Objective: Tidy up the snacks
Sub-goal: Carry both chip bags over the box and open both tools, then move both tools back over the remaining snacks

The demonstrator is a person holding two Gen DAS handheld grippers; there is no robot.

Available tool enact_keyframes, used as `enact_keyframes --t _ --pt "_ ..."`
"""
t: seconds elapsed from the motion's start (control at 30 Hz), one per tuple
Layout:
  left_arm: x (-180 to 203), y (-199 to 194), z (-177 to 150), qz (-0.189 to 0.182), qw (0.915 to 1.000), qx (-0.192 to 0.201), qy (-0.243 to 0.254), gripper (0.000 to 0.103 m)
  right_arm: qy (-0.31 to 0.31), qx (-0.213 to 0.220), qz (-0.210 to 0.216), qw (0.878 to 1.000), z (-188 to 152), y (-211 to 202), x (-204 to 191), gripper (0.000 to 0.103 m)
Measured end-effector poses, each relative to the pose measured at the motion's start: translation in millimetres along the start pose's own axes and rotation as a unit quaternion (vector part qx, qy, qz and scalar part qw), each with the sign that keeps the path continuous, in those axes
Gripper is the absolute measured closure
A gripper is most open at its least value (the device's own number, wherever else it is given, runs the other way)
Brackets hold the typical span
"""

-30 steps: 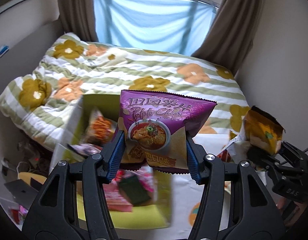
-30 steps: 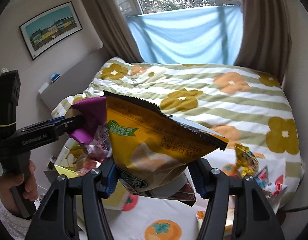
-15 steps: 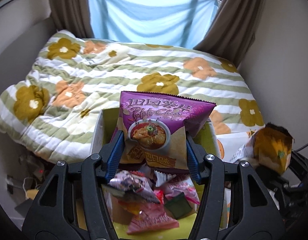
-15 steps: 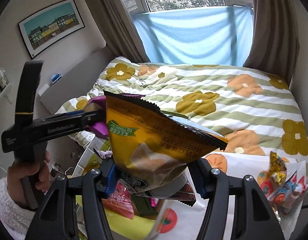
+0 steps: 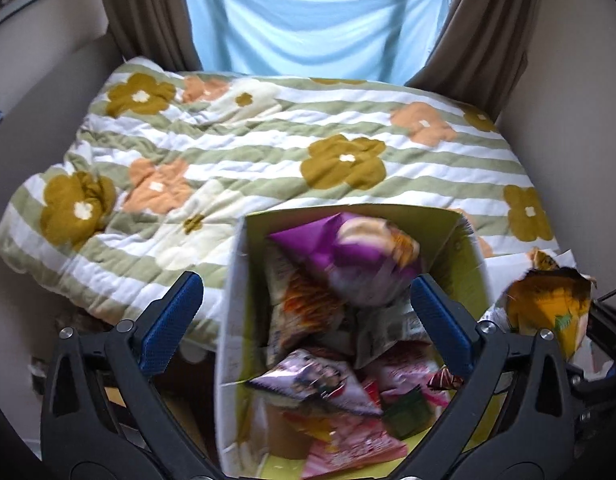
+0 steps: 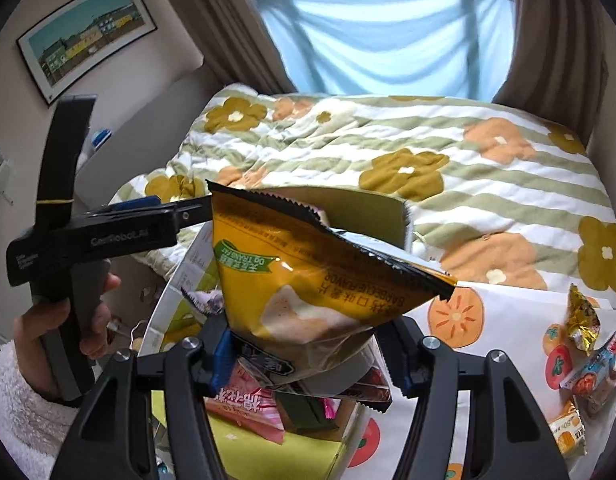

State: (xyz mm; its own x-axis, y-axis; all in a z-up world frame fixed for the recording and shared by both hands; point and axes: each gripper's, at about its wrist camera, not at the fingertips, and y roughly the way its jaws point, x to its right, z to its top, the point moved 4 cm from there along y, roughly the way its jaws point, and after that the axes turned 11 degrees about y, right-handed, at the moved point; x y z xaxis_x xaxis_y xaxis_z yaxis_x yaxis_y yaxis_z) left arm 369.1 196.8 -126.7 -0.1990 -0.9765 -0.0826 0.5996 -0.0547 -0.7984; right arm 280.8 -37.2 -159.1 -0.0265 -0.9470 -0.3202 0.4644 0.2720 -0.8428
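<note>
My left gripper (image 5: 308,308) hangs over an open box with a green lining (image 5: 234,292), its jaws opening wide and touching nothing. Below them a purple chip bag (image 5: 347,256), blurred, lies loose on top of several snack packs in the box. My right gripper (image 6: 309,358) is shut on the lower part of a yellow barbecue chip bag (image 6: 315,272) and holds it upright just above the box (image 6: 176,284). That same yellow bag (image 5: 547,308) shows at the right edge of the left wrist view. The left gripper (image 6: 168,210) and the hand (image 6: 60,320) holding it appear at left.
A bed with a flowered, striped quilt (image 5: 268,140) lies behind the box. To the right, a persimmon-print cloth (image 6: 455,312) holds loose snack packs (image 6: 595,372). Brown curtains and a blue sheet over the window close the far end. Clutter sits on the floor left of the box.
Both grippers moved left and down over the box. The left gripper opened and let go of the purple chip bag, which dropped into the box. The right gripper kept its hold on the yellow bag.
</note>
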Motion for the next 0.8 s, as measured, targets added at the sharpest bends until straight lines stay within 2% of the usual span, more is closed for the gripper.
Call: enact_keyframes --t 0.13,0.33,0.37,0.43,0.47,0.5,0.63,0.8 --pt "-5 -13 -11 0.021 0.9998 0.004 0.004 0.000 -0.026 -0.019 0.007 0.999 -2 12 -8 0.045" --pt "-11 -12 -24 0.022 0.9997 -0.006 -0.013 0.000 -0.051 -0.035 0.002 0.998 4 32 -14 0.045" --pt "-12 -12 -26 0.021 0.9996 -0.008 -0.016 0.000 -0.057 -0.038 -0.002 0.998 4 36 -15 0.042" --pt "-12 -12 -30 0.019 0.9996 -0.013 -0.018 0.000 -0.061 -0.034 -0.008 0.998 4 38 -15 0.026" --pt "-12 -11 -32 0.021 0.9995 -0.014 -0.018 0.000 -0.061 -0.030 -0.005 0.998 4 37 -15 0.008" --pt "-12 -12 -33 0.024 0.9995 -0.015 -0.018 0.000 -0.061 -0.022 -0.001 0.998 3 36 -15 0.000" --pt "-11 -17 -41 0.025 0.9994 -0.012 -0.021 0.000 -0.059 0.002 0.007 0.998 -1 29 -14 0.000" --pt "-7 -20 -50 0.008 0.9995 -0.020 -0.025 0.000 -0.052 -0.007 0.008 0.999 -12 23 -12 0.000"
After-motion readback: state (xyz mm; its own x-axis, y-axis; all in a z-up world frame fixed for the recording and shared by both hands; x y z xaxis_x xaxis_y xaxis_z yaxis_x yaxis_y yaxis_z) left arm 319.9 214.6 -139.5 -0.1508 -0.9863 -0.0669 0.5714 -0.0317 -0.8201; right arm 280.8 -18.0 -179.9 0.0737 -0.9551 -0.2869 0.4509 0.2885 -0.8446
